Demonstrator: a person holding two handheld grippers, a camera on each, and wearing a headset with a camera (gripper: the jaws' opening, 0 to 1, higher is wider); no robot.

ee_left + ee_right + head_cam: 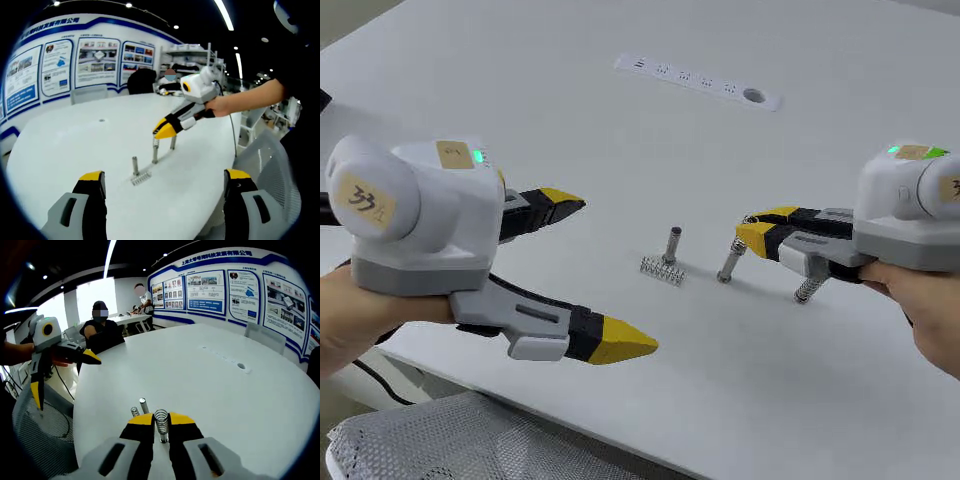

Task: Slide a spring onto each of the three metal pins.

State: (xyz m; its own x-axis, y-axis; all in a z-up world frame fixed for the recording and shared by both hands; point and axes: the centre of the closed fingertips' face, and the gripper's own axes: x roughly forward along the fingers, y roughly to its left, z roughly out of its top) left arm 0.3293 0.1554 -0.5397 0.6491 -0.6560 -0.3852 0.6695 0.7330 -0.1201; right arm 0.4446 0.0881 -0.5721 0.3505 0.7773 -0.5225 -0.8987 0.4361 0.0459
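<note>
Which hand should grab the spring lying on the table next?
Probably the left. The left gripper is open and free, and the loose spring lies ahead of its jaws, beside the bare pin. The right gripper is busy, closed on a second spring.

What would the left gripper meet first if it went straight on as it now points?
Probably the loose silver coil spring lying on the white table, with the bare upright metal pin behind it. The left gripper may ride above them; depth is unclear.
</note>
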